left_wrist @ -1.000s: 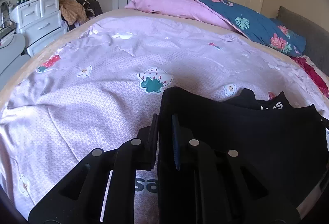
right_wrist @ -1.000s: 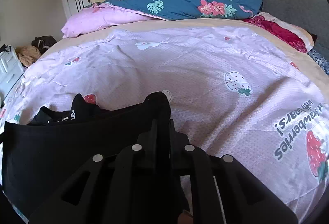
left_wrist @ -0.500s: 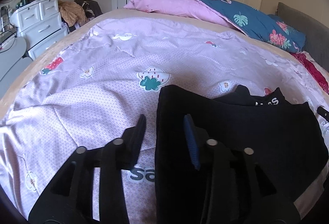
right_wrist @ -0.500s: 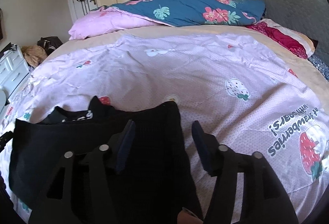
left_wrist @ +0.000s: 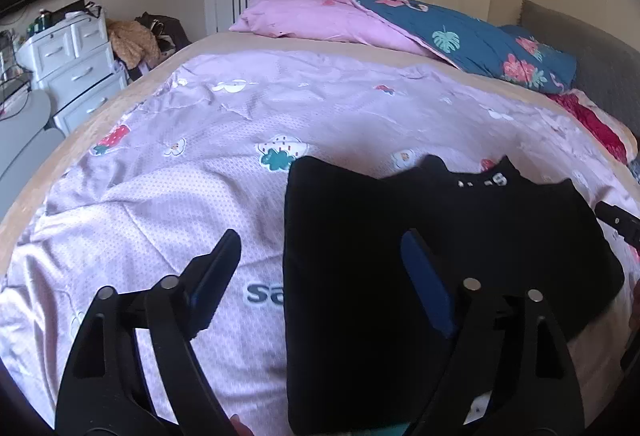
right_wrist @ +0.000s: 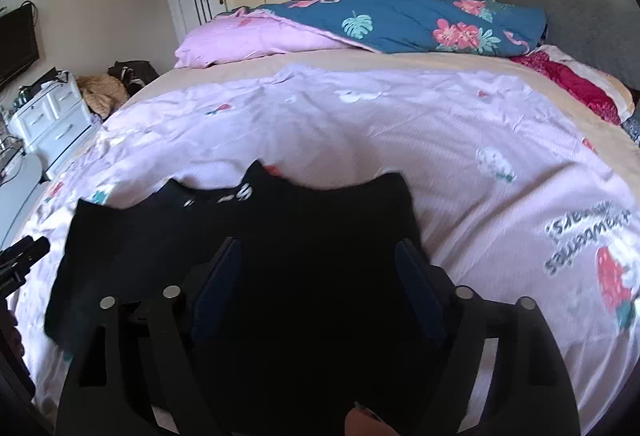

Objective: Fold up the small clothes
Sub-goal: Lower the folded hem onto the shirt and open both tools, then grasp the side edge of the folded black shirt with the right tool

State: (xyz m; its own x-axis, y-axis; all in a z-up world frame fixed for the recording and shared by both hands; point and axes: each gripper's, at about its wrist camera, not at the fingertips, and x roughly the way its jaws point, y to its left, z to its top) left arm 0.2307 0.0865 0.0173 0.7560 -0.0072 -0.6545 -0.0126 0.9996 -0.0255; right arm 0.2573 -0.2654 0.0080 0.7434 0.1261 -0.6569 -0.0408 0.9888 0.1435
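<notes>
A black garment [left_wrist: 480, 236] with white letters near its collar lies folded flat on the lilac printed bedsheet [left_wrist: 180, 196]. My left gripper [left_wrist: 320, 240] hovers over the garment's left edge. Its jaws are opening, one finger over the sheet and one over the cloth, and nothing is pinched. In the right wrist view the same garment [right_wrist: 320, 212] fills the lower middle. My right gripper [right_wrist: 318, 244] hangs above its right part, jaws opening, with the pads clear of the cloth. Each view catches the tip of the other gripper at its edge [left_wrist: 618, 222] [right_wrist: 24, 256].
A pink and blue flowered duvet [left_wrist: 460, 36] is heaped at the far side of the bed, with a red blanket [right_wrist: 576, 88] beside a grey headboard [right_wrist: 560, 8]. White drawers [left_wrist: 68, 52] and a pile of bags stand left of the bed. Bare sheet [right_wrist: 460, 140] stretches beyond the garment.
Both grippers were shut on the garment's near corners and have spread wide, letting the cloth go. Both have pulled back and risen a little; the garment rests flat.
</notes>
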